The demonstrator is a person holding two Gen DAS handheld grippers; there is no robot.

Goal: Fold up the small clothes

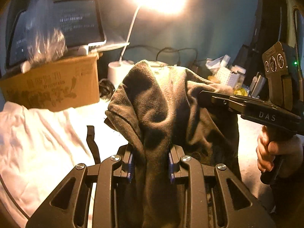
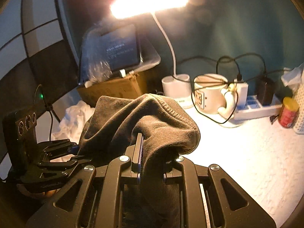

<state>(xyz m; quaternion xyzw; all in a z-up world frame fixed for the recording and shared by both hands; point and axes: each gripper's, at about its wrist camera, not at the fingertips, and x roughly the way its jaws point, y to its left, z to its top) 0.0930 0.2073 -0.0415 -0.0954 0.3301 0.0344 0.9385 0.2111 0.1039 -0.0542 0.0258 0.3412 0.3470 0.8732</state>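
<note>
Both grippers [image 1: 151, 164] [image 2: 152, 158] pinch dark cloth [image 1: 161, 102]; box [image 1: 51, 87], mug [image 2: 210, 95] nr

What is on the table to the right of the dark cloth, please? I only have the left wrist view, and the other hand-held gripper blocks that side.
Observer: A white mug stands behind the dark cloth, with black cables draped over it.
Operator: Thank you. Is anything beside the mug?
Observer: A white power strip lies to its right, then a small red can with a yellow lid.
Operator: Does the right hand-held gripper really hold the cloth?
Observer: Yes, the fabric is pinched between its fingers and drapes over them.
</note>
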